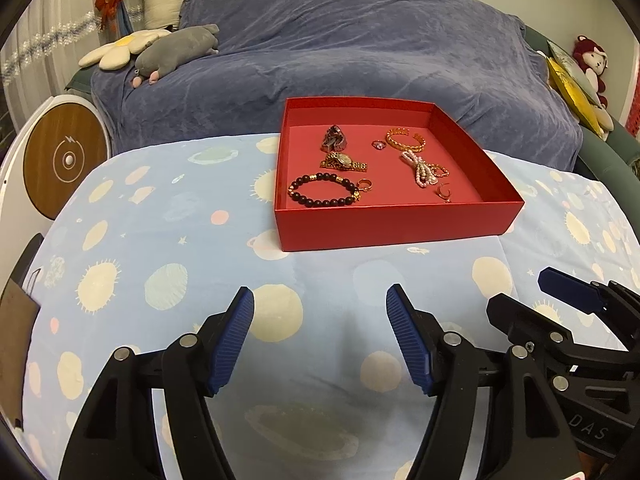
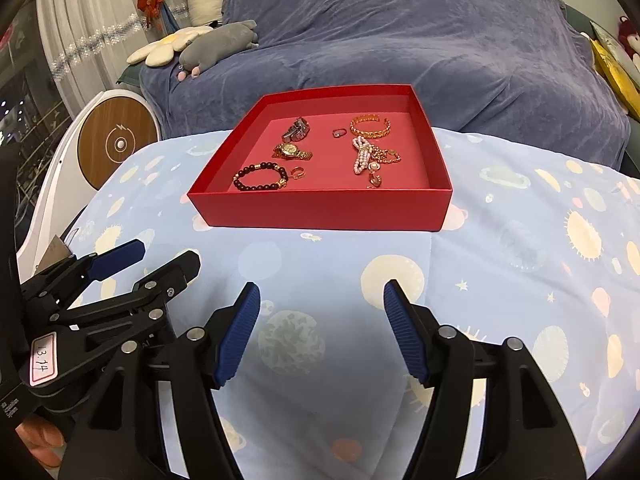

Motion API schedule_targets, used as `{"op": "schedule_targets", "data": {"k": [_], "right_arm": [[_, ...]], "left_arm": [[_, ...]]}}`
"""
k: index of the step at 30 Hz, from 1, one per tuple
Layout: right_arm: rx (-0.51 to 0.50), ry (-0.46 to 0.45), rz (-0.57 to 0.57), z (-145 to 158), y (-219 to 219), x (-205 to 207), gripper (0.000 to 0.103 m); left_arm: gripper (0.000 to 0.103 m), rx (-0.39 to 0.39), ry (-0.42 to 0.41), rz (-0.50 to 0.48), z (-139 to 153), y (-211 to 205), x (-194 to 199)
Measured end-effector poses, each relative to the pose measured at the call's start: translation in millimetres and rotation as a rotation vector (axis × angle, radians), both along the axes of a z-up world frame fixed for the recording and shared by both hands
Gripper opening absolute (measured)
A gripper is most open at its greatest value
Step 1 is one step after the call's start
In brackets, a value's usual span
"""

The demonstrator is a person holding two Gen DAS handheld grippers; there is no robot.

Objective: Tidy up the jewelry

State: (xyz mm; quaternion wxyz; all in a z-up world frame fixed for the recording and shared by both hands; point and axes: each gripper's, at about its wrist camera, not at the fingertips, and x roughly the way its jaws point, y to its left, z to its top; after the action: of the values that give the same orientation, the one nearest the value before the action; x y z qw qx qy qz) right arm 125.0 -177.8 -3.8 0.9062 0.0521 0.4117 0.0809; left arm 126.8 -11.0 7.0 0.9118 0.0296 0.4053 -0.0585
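- The red tray [image 1: 400, 222] sits on a light blue planet-print cloth [image 1: 168, 248], centre of the left wrist frame and slightly right; in the right wrist view the same tray [image 2: 320, 210] sits centre, slightly left.
- All the jewelry lies inside the tray. A dark beaded bracelet [image 1: 323, 189] is at the near left, with a small gold ring [image 1: 365, 185] just beside its right end.
- Behind these lies a gold watch [image 1: 343, 161], and further back a darker metal watch [image 1: 334, 139].
- At the back right sits a gold chain bangle [image 1: 405, 139], with a small stone ring [image 1: 378, 144] just to its left.
- A pink pearl strand [image 1: 420, 166] lies tangled with gold pieces at the right; a small earring [image 1: 444, 193] is nearer the front wall.
- The left gripper [image 1: 320, 336] hangs low in its own frame over the cloth, blue pads wide apart, nothing between them.
- The right gripper [image 2: 322, 332] is likewise over the cloth, jaws apart and empty.
- Only the left wrist view shows the right gripper from outside, at lower right, one blue pad [image 1: 568, 290] pointing left.
- Only the right wrist view shows the left gripper from outside at lower left, bearing a white label [image 2: 42, 358], with fingertips [image 2: 40, 440] of the hand below.
- Behind the tray is a blue-covered sofa [image 2: 400, 40] with a grey plush toy [image 2: 218, 46] at upper left.
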Motion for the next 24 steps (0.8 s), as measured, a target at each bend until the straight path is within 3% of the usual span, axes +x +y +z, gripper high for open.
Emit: {"op": "schedule_targets", "data": {"k": [13, 24], "right_arm": [[0.001, -0.004, -0.059, -2.6, -7.1, 0.0, 0.086], [-0.037, -0.023, -0.065, -2.3, -4.2, -2.0, 0.089]], "left_arm": [[0.081, 0.018, -0.001, 0.033, -2.8, 3.8, 1.6], [0.082, 0.026, 0.005, 0.045, -5.1, 6.7, 1.8]]}}
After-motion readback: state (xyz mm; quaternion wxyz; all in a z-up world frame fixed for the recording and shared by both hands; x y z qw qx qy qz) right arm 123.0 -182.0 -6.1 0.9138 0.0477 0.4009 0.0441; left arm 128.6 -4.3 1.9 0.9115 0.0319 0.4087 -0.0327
